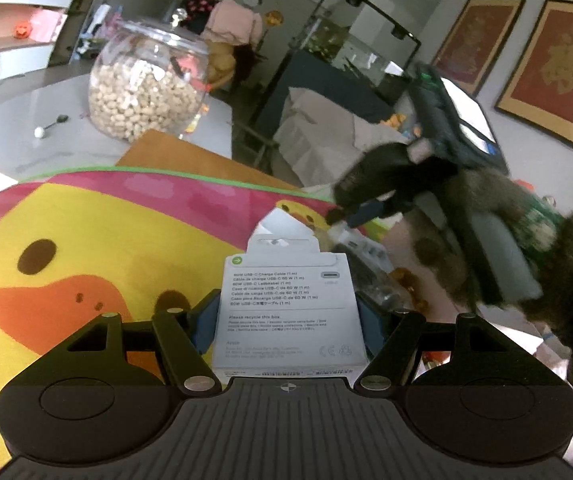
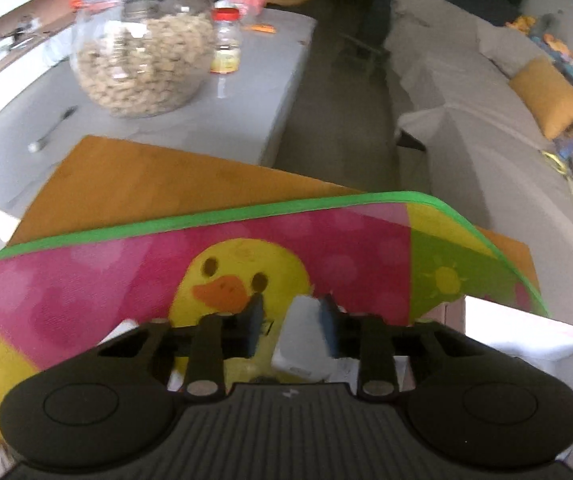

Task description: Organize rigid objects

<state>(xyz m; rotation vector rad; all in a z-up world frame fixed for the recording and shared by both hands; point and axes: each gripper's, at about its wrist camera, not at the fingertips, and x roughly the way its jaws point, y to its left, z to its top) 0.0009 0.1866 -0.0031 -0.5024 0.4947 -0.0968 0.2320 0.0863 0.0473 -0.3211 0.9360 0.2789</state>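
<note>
Left wrist view shows the left tool (image 1: 286,306) gripping a white cable box (image 1: 290,312), with the blue pads against its two narrow sides. The box is held above the duck mat (image 1: 86,240), its printed face toward the camera.

In the right wrist view, the right tool (image 2: 292,314) has a small white adapter block (image 2: 304,340) between its fingers. The block lies against one pad, but a strip of the mat shows between it and the other pad. I judge that this tool is not clamped on it yet.

The main risk is on the right side. If the jaws meet the block off-centre, it may turn or slip out and fall on the mat. The picture is blurred, so the contact is not sure.

The second risk is that the two tools are near each other. In the left view the right tool's tips are just behind the cable box, and a careless move could knock the box, which is held only by its sides. The glass jar (image 1: 146,80) on the grey worktop (image 2: 278,60) is well apart and is no danger.

Several things are hard to read. Something clear and crumpled beside the box in the left view cannot be named. A pale box edge (image 2: 526,328) at the right of the right view is cut off, so I cannot tell what it contains. Where the things should finally go is not visible. The furry sleeve (image 1: 506,240) hides that side of the mat.
</note>
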